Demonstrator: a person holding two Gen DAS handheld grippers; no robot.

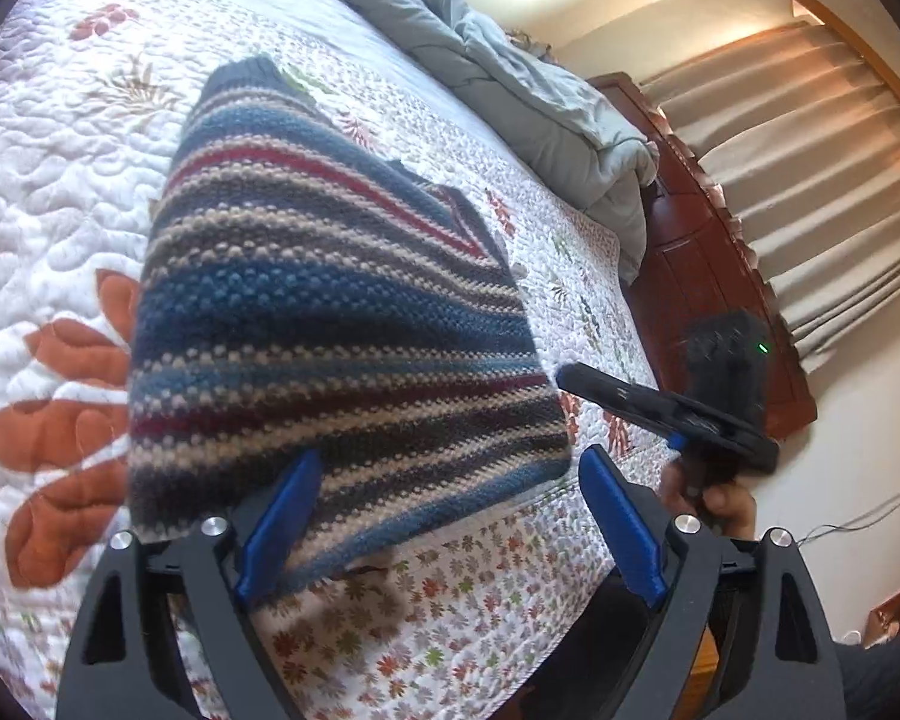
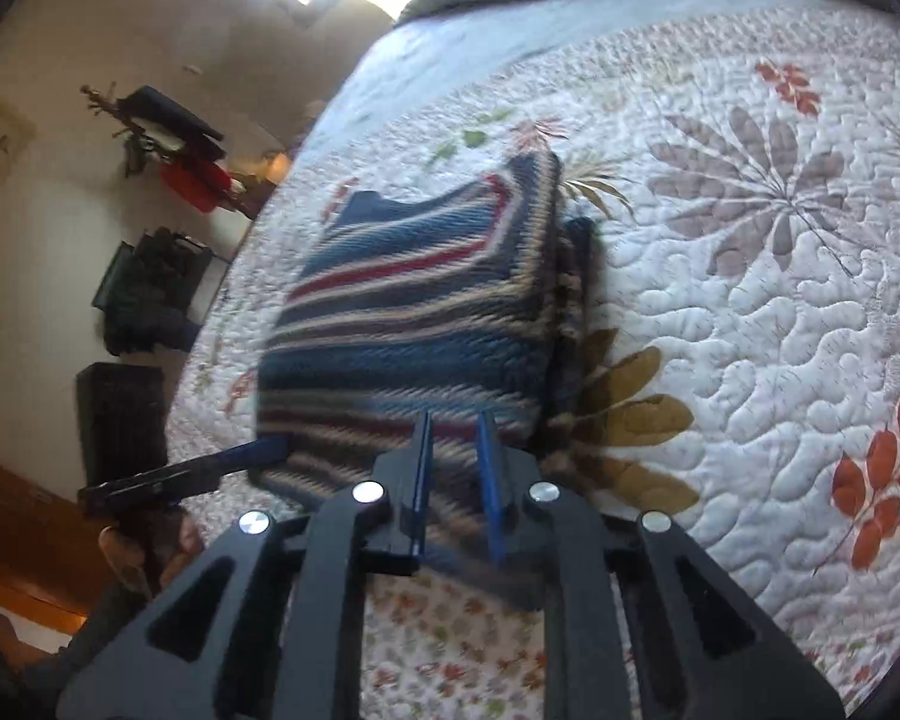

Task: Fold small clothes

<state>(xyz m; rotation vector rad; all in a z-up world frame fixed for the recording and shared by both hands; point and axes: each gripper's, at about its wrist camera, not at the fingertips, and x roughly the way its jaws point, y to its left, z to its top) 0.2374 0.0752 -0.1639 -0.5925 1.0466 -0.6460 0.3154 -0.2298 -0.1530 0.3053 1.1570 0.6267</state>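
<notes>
Striped knit sweater (image 1: 330, 312) lies folded into a compact block on the floral quilted bedspread (image 1: 60, 180), near the bed's near edge. Stripes run blue, red, beige and grey; a ribbed cuff or hem sticks out at the far end.

Left gripper (image 1: 450, 516) sits low over the sweater's near edge with its blue pads (image 1: 282, 516) spread wide, holding nothing. One pad overlaps the knit in the left wrist view (contact unclear, frame is blurry); the other is off to the side over the quilt.

Right gripper (image 2: 456, 480) has its fingers drawn nearly together at the sweater's near edge. The fabric shows in the narrow gap between them, but motion blur hides whether they actually pinch it, so cannot tell.

From the right wrist view the fold's layered edge shows on the sweater's right side.

Grey duvet (image 1: 510, 78) is bunched at the far end of the bed. Curtains (image 1: 780, 150) hang beyond a wooden footboard (image 1: 702, 252).
</notes>
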